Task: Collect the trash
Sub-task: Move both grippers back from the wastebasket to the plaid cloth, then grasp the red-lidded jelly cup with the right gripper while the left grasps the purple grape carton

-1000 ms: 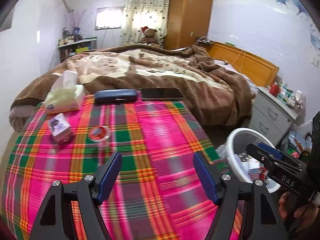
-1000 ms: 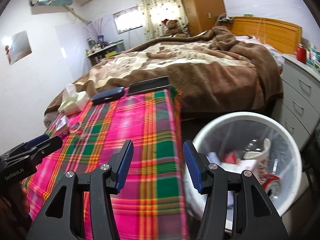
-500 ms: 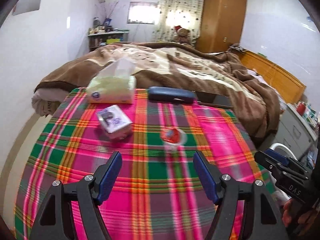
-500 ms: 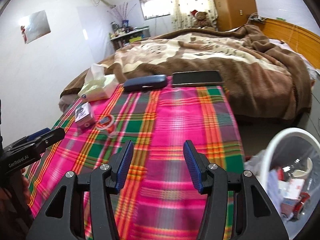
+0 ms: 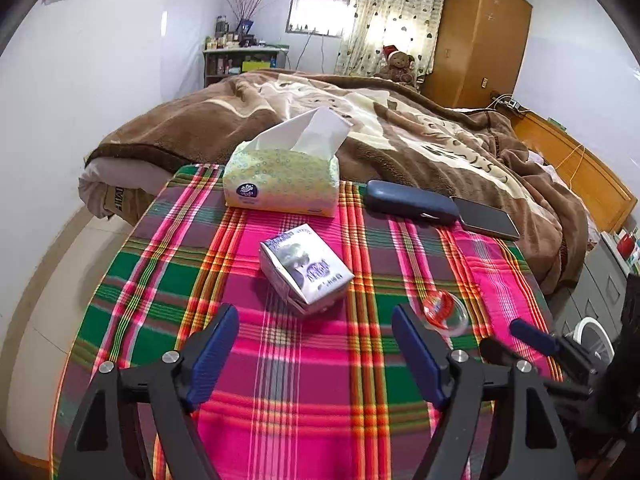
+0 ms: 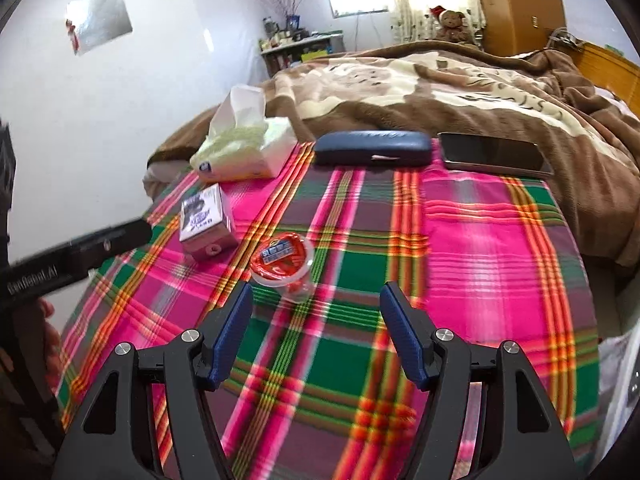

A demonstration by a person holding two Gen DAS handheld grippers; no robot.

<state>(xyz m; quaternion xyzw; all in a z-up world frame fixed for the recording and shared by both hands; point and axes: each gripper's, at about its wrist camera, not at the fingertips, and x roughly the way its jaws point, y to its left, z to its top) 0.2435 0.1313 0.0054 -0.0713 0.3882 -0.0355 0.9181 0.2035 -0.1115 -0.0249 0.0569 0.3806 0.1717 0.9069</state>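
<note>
A crushed white and purple carton point(image 5: 306, 270) point(image 6: 205, 218) lies on the plaid table point(image 5: 320, 380) point(image 6: 500, 248). A clear plastic cup with a red lid point(image 5: 444, 312) point(image 6: 282, 262) stands to its right. My left gripper point(image 5: 316, 344) hovers just short of the carton, its jaws opening with nothing between them. My right gripper point(image 6: 316, 328) hangs just short of the cup, its jaws opening too and empty. The right gripper's blue fingertip point(image 5: 532, 338) also shows at the right of the left wrist view.
At the table's far edge lie a tissue pack point(image 5: 282, 180) point(image 6: 244, 148), a dark blue glasses case point(image 5: 412, 202) point(image 6: 372, 148) and a phone point(image 5: 486, 218) point(image 6: 496, 156). A bed with a brown blanket point(image 5: 400, 132) lies behind. A white bin rim point(image 5: 592, 334) shows at the right.
Both views swung left, from the white bin toward the carton and cup, which now sit closer to the fingers. Both pairs of jaws stand wider than before.
</note>
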